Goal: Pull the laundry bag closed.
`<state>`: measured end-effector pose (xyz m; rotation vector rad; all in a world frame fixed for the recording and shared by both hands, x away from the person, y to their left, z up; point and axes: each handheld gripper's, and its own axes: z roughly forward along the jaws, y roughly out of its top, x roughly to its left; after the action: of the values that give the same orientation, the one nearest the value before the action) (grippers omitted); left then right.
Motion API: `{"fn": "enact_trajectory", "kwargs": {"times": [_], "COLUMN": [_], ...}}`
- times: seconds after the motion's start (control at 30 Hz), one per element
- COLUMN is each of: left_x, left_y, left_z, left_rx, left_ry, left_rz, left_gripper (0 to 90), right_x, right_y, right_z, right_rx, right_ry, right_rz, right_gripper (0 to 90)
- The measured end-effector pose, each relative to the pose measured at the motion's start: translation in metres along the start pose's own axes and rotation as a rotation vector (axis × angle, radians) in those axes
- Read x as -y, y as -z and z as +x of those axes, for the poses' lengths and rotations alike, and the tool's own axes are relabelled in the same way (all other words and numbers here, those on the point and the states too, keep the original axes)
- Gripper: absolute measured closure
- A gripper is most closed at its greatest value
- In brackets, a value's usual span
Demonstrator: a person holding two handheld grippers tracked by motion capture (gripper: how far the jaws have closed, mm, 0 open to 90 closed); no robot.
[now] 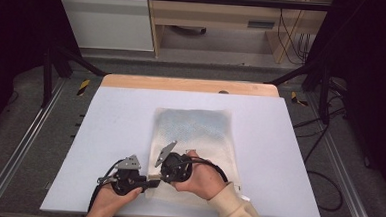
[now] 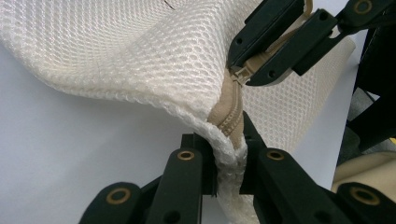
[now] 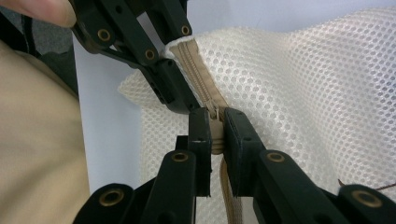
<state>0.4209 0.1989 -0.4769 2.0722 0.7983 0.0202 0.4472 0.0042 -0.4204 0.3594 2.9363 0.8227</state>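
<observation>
A white mesh bag (image 1: 194, 138) is laid flat on the grey table mat (image 1: 115, 129), and its near corner is lifted between the two grippers. The left gripper (image 2: 227, 154) is clamped on the bag's corner edge, with the tan zipper tape (image 2: 229, 114) pinched between its jaws. Just beyond its tips, the right gripper (image 2: 261, 65) is closed on the zipper slider (image 2: 243, 74). From the right gripper (image 3: 217, 130), the zipper tape (image 3: 198, 70) is seen running straight ahead out of its jaws, and the left gripper (image 3: 159, 70) is met just ahead and to the left. The pull tab itself is hidden by the jaws, so the exact hold probably cannot be judged.
</observation>
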Motion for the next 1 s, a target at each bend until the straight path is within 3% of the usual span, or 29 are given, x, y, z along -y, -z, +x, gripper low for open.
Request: {"fn": "enact_trajectory", "kwargs": {"times": [1.0], "left_x": [-0.0011], "left_y": [-0.0009], "left_z": [-0.0018], "left_rx": [0.007], "left_ry": [-0.011], "left_rz": [0.006], "left_gripper": [82.6], "right_x": [0.0088], "right_y": [0.0020], "right_z": [-0.0021], "right_rx": [-0.001], "right_ry": [-0.023], "right_rz": [0.008], "right_gripper": [81.9]}}
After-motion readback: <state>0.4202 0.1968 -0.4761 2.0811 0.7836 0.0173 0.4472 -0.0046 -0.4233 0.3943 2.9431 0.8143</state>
